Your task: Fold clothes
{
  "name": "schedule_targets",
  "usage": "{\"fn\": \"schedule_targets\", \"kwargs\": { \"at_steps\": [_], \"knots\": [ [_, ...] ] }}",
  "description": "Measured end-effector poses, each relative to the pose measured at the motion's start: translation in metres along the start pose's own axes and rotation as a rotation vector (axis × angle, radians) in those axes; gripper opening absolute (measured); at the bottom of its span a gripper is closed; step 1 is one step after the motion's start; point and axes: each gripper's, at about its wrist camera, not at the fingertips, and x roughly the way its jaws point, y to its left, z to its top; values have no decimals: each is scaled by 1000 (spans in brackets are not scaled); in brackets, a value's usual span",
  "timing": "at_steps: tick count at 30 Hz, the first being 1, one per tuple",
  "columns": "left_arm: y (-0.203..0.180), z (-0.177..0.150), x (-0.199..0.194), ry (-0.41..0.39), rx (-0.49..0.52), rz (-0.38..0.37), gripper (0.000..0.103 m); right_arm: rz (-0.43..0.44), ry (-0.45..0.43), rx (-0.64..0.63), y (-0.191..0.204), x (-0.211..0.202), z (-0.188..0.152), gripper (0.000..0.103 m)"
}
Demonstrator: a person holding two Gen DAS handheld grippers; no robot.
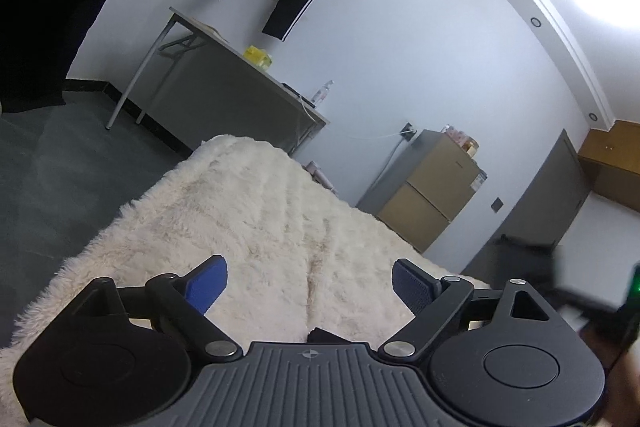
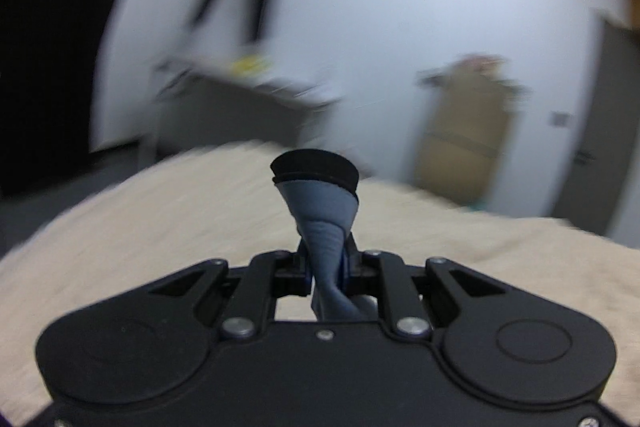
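Pinching a grey garment (image 2: 326, 227), your right gripper (image 2: 326, 263) is clamped; cloth stands up toward 12 o'clock, long axis along the fingers. Left gripper (image 1: 310, 287): spread, empty, over cream blanket (image 1: 240, 211); garment unseen there, so right is nearer.

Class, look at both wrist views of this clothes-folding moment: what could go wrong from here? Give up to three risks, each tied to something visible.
1. The right gripper pinches only a narrow twisted bunch of the grey garment; it may slip out or stay creased.
2. The left gripper is open and empty above the fluffy cream blanket, so the garment hangs from one point and may be hard to spread flat.
3. The right view is motion-blurred; fast swinging could loosen the hold.
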Motion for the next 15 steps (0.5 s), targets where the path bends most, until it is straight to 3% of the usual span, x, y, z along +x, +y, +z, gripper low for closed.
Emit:
{"fn": "schedule_targets", "kwargs": {
  "at_steps": [3,5,7,9,12,14,15],
  "knots": [
    [2,-1,-2,-3,-4,11,87,116,199,-171,99,46,-41,17],
    [1,-2,-4,-6,6,18,87,120,272,-243,140,61,-60,24],
    [1,-2,-3,2,10,18,87,83,223,-223,148,57,-62,27],
    [0,-3,-3,2,15,11,87,108,199,-118,127,59,-48,25],
    [-2,-3,-1,5,26,2,87,73,155,-99,111,58,-33,24],
    [-4,-4,3,21,38,1,87,94,118,-89,115,47,-34,38],
    [-4,-5,4,24,41,2,87,128,142,-94,119,48,-38,46]
  ]
}}
